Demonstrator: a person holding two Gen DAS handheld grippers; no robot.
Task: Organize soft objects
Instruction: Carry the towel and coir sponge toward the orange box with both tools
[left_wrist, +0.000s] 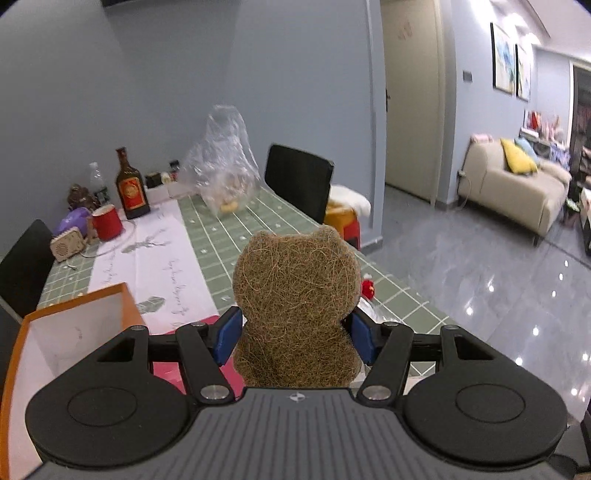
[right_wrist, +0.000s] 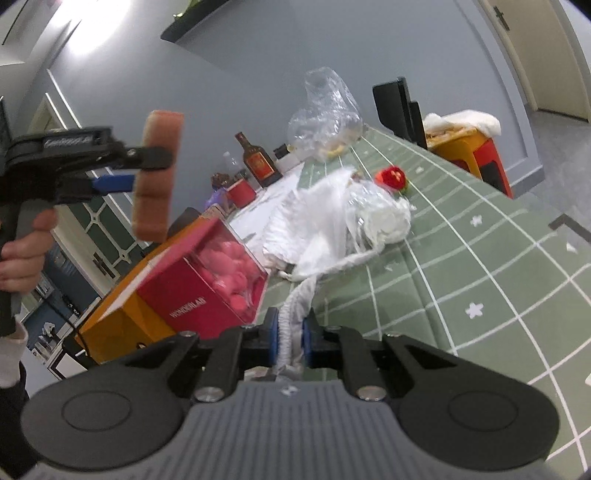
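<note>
My left gripper (left_wrist: 295, 334) is shut on a brown, bear-shaped fibre pad (left_wrist: 295, 288), held upright above the table with the blue pads (left_wrist: 229, 336) pressing its narrow waist. In the right wrist view that pad (right_wrist: 157, 173) shows edge-on in the left gripper (right_wrist: 147, 170), raised above the boxes, with a person's hand (right_wrist: 22, 254) on the handle. My right gripper (right_wrist: 291, 332) is shut on a twisted white strand (right_wrist: 295, 314) that leads to a crumpled white cloth and plastic bundle (right_wrist: 332, 221) on the green table (right_wrist: 480, 277).
An open orange box (left_wrist: 74, 325) stands at the near left, with a pink box of pink soft pieces (right_wrist: 221, 280) beside it. A small red flower (right_wrist: 391, 177) lies past the bundle. A clear plastic bag (left_wrist: 221, 166), bottle (left_wrist: 131, 188) and red cup (left_wrist: 107, 221) stand at the far end.
</note>
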